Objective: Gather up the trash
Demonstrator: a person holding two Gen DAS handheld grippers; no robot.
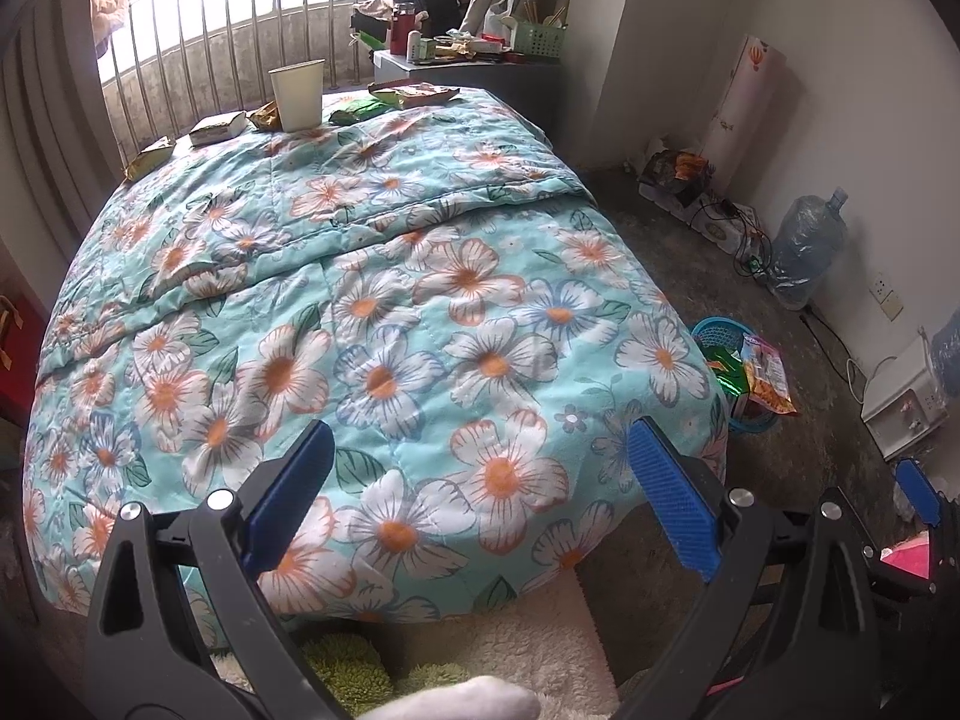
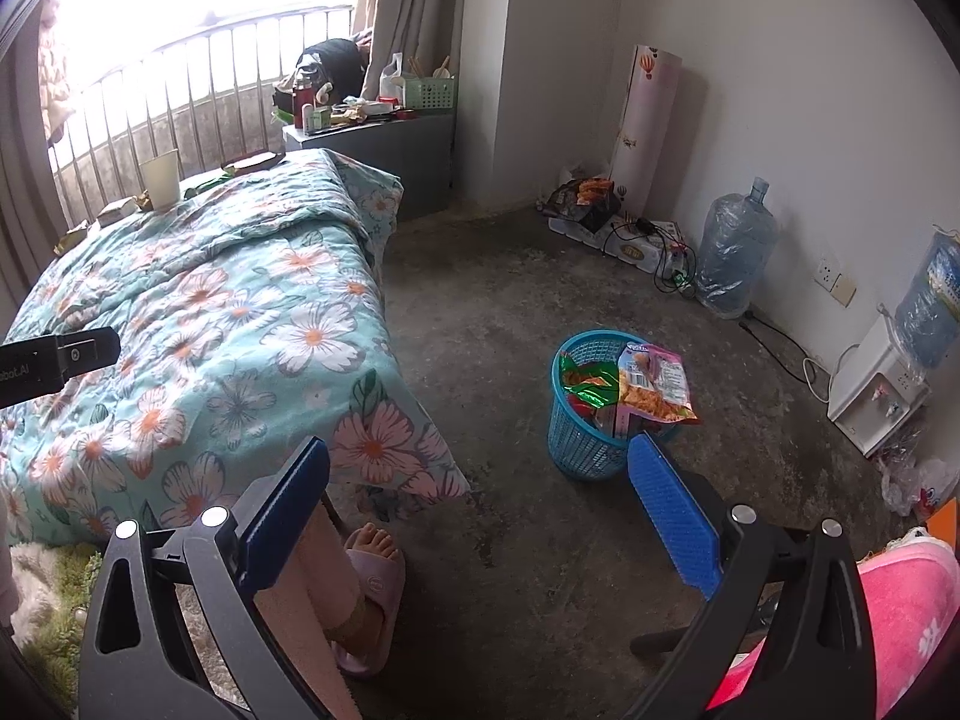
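Both tools are spread apart and empty: the left tool (image 1: 480,504) above the bed's (image 1: 372,312) foot, the right tool (image 2: 480,510) over the floor. Ahead stands the blue basket (image 2: 585,444), stuffed with wrappers. Farther off, a paper cup (image 1: 298,95) and snack wrappers (image 1: 357,111) sit at the bed's far end.

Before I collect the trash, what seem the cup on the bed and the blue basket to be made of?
The cup looks like matte paper: pale, opaque, thin rim. The blue basket looks like moulded plastic, from its even mesh wall and slight sheen.
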